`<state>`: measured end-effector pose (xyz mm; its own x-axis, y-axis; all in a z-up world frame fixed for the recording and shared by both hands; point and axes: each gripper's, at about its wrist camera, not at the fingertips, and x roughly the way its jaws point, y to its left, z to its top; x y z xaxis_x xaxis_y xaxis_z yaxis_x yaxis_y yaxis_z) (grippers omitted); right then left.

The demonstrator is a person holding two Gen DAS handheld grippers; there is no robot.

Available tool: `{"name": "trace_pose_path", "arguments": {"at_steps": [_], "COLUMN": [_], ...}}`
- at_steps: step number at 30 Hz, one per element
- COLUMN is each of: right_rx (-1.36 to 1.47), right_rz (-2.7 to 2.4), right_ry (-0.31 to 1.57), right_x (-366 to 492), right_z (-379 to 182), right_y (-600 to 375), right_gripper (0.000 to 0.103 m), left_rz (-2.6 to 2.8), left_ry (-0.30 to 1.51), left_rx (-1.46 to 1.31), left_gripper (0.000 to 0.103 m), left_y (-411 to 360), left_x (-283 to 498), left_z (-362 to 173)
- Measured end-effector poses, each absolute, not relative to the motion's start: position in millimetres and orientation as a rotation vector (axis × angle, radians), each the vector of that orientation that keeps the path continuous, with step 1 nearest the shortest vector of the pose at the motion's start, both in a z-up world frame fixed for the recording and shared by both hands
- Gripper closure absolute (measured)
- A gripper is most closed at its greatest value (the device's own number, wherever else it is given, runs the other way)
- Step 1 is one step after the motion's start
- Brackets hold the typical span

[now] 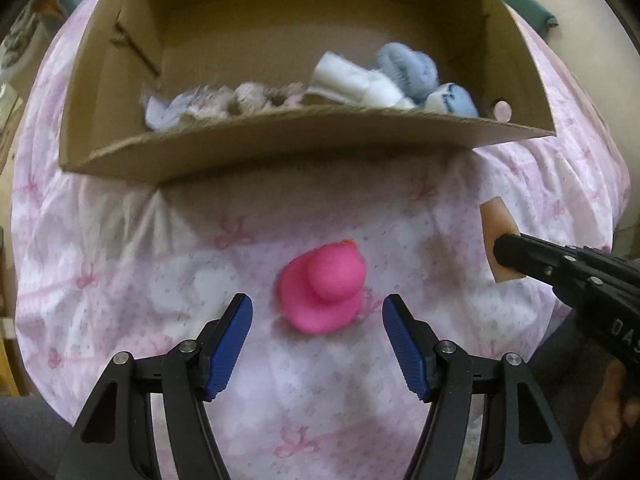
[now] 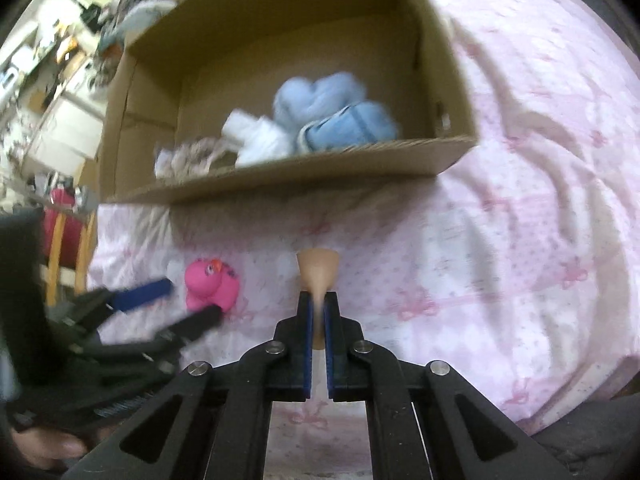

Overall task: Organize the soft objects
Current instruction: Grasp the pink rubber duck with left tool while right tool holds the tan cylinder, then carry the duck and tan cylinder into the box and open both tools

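Pink duck point(image 1: 323, 287) lay on sheet point(image 1: 120, 248) just ahead of left gripper point(image 1: 317, 312), jaws wide, unclosed. Right gripper point(image 2: 319, 308) clenched on beige pad point(image 2: 318, 270). Box point(image 1: 304, 144) beyond. Step: likely duck pickup; next needs advance, squeeze, lift over near wall.

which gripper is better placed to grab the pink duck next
Left. The left gripper is open, with the pink duck just ahead of its fingers. The right gripper is shut on a beige sponge piece, so it is occupied.
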<state>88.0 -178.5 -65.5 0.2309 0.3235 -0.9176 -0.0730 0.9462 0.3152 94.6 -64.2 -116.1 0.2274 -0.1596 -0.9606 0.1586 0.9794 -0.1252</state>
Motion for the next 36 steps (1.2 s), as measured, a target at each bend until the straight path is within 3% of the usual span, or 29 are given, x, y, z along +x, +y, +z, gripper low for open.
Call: {"name": "trace_pose_path", "arguments": {"at_steps": [10,14,16,36], "right_rx": [0.231,0.216,0.213,0.167], "right_rz": [0.281,0.29,0.295,0.338], "right_ry": [1.304,1.305,1.309,1.311], "right_x": [88,90,90,88], "right_z": [-65,-69,-70,-72], "right_y": [-180,-168,-168,-153], "right_gripper": [0.096,0.096,0.096,0.096], "left_rz": [-0.212,-0.206,-0.197,-0.026], "left_ry": [1.32,1.306,1.31,1.31], "left_rx": [0.011,0.003,-0.003,-0.027], "left_gripper": [0.039,0.058,0.061,0.062], "left_y": [-82,-71,-65,27], "left_x": [112,114,115,89], "left_z": [-138,-136,-136,-122]}}
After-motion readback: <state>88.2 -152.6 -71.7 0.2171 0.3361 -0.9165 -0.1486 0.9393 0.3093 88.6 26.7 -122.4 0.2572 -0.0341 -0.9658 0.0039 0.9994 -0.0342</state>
